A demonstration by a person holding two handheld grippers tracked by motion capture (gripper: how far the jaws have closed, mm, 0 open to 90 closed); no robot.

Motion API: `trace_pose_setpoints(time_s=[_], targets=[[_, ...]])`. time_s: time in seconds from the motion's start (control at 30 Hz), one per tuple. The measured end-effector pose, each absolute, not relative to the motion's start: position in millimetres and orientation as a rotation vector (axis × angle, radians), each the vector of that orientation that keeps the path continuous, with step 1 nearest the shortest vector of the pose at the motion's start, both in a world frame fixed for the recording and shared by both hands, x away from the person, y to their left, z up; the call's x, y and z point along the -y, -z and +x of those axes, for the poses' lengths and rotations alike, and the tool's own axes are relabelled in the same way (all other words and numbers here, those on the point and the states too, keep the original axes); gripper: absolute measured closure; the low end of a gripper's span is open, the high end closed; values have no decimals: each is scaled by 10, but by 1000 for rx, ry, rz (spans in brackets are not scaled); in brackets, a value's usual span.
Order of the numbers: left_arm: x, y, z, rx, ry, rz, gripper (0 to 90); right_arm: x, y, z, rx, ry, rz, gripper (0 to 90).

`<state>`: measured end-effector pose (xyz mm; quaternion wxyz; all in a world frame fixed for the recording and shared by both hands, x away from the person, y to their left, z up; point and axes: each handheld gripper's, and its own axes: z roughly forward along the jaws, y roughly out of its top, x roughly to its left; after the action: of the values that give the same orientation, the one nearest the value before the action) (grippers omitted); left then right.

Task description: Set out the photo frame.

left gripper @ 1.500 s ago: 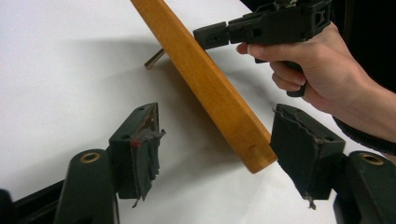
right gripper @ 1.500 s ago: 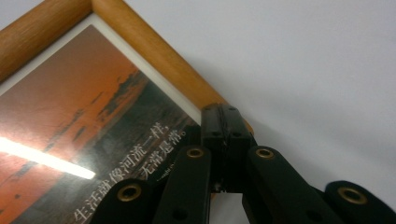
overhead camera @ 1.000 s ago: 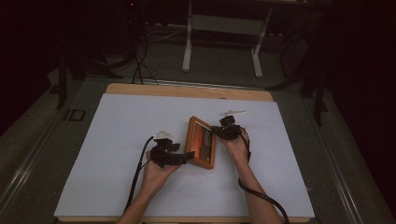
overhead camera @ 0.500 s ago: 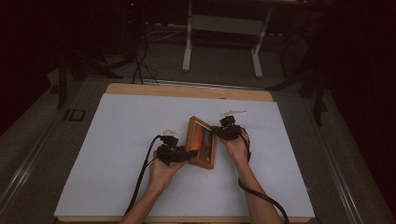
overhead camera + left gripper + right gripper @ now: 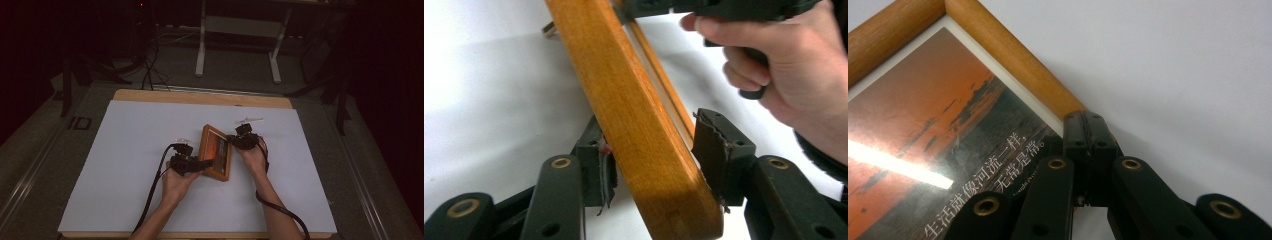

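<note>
Nearest the person, the left gripper (image 5: 201, 165) reaches in from the left of the wooden picture frame (image 5: 216, 152) at its near end. In the left gripper view its jaws straddle the frame's near edge (image 5: 644, 135): the left pad (image 5: 605, 170) lies against the wood, while the right pad (image 5: 713, 150) sits just beside the other face, and whether it presses there cannot be told. These jaws have just been closing with the frame's edge between them.

The frame rests on the white sheet (image 5: 125, 150) covering the table, roughly at its middle, its long side running away from the person and tilted slightly.

Beyond, on the frame's right side toward the far end, the right gripper (image 5: 234, 141) meets it. In the right gripper view the jaws (image 5: 1090, 150) are pressed together over the frame's wooden border (image 5: 1013, 65), beside the sunset print with Chinese characters (image 5: 948, 150).

Past the frame's far right corner a small pale object (image 5: 248, 120) lies on the sheet, too small to identify.
</note>
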<state>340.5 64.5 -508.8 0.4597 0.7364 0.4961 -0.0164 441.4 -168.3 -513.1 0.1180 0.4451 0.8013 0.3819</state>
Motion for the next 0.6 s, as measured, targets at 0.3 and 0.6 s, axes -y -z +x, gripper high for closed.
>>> trace_pose_setpoints(time_s=[0.3, 0.6], targets=[[-613, 5057, 3418, -1203, 42, 1789, 614, 1932, 4854, 4299, -2291, -1186, 1249, 889], [-436, 4939, 3343, -1129, -59, 1847, 646, 2128, 4614, 4127, -2277, -1210, 1160, 860]])
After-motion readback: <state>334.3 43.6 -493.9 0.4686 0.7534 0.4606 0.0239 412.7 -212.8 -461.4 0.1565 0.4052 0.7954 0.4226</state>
